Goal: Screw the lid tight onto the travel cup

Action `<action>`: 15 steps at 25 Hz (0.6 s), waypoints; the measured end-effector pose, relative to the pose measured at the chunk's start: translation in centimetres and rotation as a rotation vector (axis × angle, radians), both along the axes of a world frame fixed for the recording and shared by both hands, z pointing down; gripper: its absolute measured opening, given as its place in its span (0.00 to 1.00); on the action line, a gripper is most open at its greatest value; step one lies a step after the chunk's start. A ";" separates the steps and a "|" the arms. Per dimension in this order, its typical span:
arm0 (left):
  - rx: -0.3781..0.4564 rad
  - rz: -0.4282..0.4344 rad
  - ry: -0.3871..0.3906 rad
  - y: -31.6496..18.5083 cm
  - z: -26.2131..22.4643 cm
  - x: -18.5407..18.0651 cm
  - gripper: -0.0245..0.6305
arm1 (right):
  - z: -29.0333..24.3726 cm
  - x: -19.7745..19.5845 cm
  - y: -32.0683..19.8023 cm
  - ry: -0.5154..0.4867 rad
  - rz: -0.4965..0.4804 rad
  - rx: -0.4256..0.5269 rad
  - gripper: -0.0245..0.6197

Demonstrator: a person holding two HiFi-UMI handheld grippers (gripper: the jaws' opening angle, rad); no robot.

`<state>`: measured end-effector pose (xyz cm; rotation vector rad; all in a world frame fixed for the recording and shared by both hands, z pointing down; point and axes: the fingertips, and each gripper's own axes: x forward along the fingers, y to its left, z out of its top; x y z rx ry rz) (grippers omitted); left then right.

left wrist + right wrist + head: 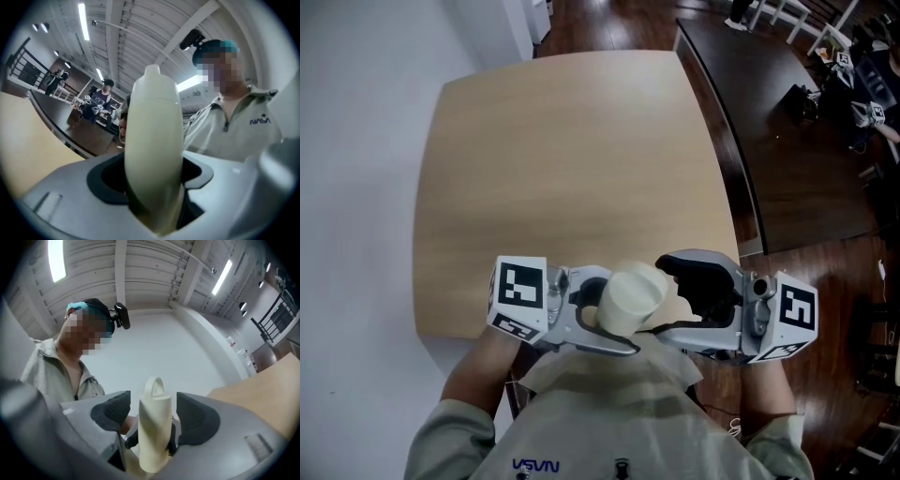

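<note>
Over table edge | left tool clenched on travel cup | right tool released around it | cup base hidden

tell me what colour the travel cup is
The travel cup is pale cream; it shows best in the left gripper view.

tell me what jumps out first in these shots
A cream travel cup sits close to the person's chest, over the near edge of a pale wooden table. The left gripper has its jaws clamped on the cup. The right gripper faces it from the other side, its jaws wide apart around the cup and not touching it.
</note>
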<state>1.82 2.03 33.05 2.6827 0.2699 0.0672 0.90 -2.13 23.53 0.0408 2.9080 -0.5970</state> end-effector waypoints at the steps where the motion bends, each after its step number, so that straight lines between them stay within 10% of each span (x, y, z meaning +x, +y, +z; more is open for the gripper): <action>1: -0.004 0.024 0.014 0.3 -0.2 -0.2 0.52 | 0.0 -0.1 0.2 0.001 -0.029 0.004 0.50; 15: 0.011 0.181 -0.062 2.9 0.0 1.5 0.52 | -0.6 -1.5 2.3 0.036 -0.226 0.061 0.52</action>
